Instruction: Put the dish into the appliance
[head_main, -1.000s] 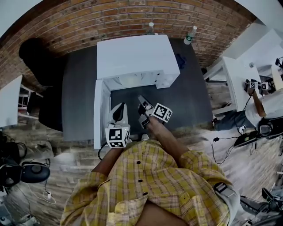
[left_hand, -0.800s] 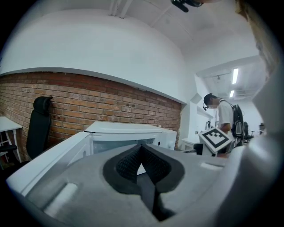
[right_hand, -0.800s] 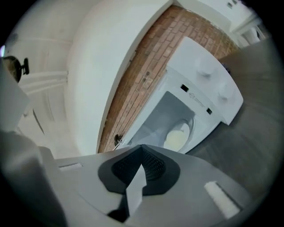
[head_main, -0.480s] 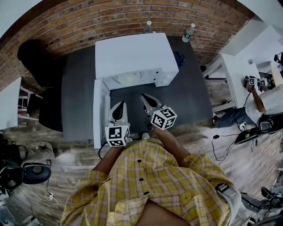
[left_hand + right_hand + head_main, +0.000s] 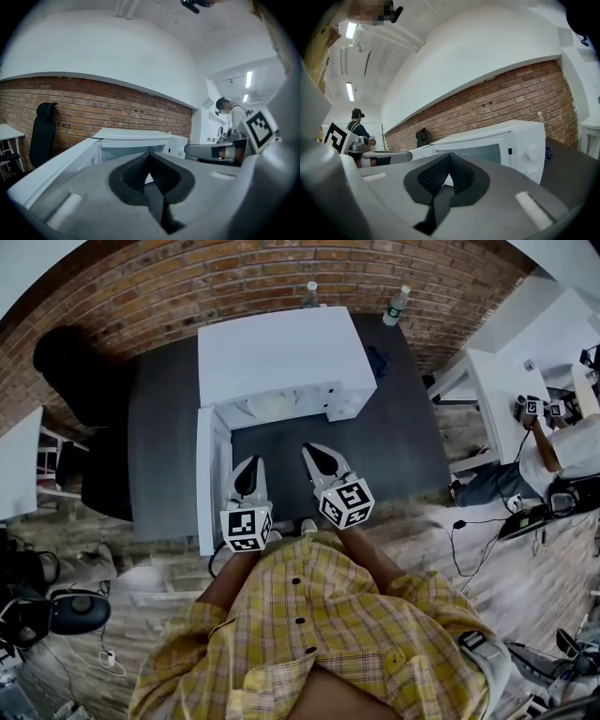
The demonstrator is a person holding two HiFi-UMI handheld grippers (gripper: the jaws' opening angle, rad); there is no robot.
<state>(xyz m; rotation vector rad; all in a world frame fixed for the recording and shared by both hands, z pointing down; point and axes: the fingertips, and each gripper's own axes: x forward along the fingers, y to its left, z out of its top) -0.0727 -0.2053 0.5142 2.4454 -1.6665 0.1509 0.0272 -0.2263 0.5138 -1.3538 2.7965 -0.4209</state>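
A white microwave (image 5: 281, 352) stands on a dark table (image 5: 394, 446). Its door (image 5: 208, 474) is swung open on the left and reaches back toward me. The cavity (image 5: 281, 409) shows pale shapes, and I cannot make out a dish there. My left gripper (image 5: 248, 474) hovers beside the open door, shut and empty. My right gripper (image 5: 314, 454) is level with it in front of the cavity, also shut and empty. In the left gripper view the left gripper (image 5: 150, 157) faces the microwave (image 5: 140, 138). In the right gripper view the right gripper (image 5: 449, 159) faces the microwave (image 5: 497, 145).
Two bottles (image 5: 310, 294) (image 5: 396, 304) stand against the brick wall behind the microwave. A black chair (image 5: 75, 362) is at the left. At the right, a white table (image 5: 497, 395) has another person (image 5: 562, 451) beside it. Cables lie on the wooden floor (image 5: 487, 540).
My right gripper has turned from a leftward slant to point straight at the microwave, its cube drawing back toward me. The left gripper has stayed in place.
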